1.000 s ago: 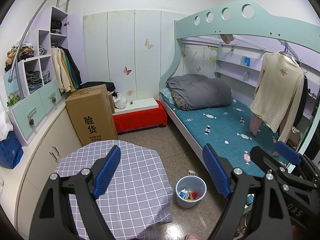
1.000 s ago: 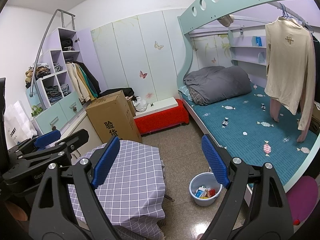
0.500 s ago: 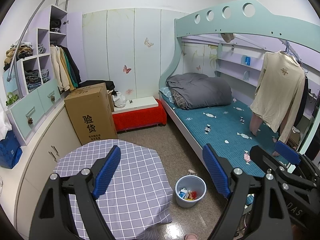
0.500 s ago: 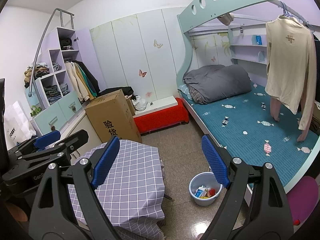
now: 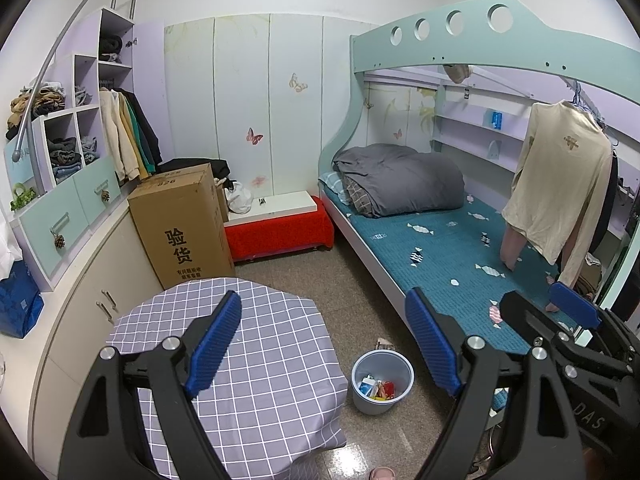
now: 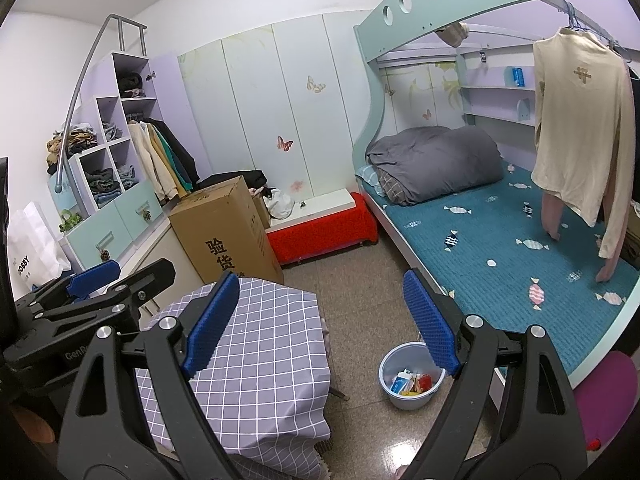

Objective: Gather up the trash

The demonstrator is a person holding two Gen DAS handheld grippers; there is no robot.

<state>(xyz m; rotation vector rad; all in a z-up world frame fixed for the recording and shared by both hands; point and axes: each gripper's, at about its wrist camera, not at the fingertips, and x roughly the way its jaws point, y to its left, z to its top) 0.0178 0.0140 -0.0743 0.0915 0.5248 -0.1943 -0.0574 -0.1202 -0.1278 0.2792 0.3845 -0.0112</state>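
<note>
Nothing has really shifted since a moment ago: both my claws hang as they did, and the room sits the same in each view.

Biggest thing ahead of me is the bunk bed (image 5: 452,256) along the right wall, its teal sheet bare apart from a rolled grey quilt (image 5: 400,178) at the far end and a cream top (image 5: 560,184) hanging over it. To the left stands the cupboard and shelf unit (image 5: 76,208), with a tall cardboard box (image 5: 184,224) beside it and a red-covered low bench (image 5: 280,232) against the back wall.

Nearer me is the worktop (image 5: 264,364) under its checked grey cloth. On the floor between it and the bed stands the small blue bin (image 5: 382,380), with coloured wrappers (image 5: 376,388) lying inside.

My left claw (image 5: 324,340) is spread wide and holds nothing. My right claw (image 6: 320,320) is equally wide and empty, with the bin low beside its right finger.
</note>
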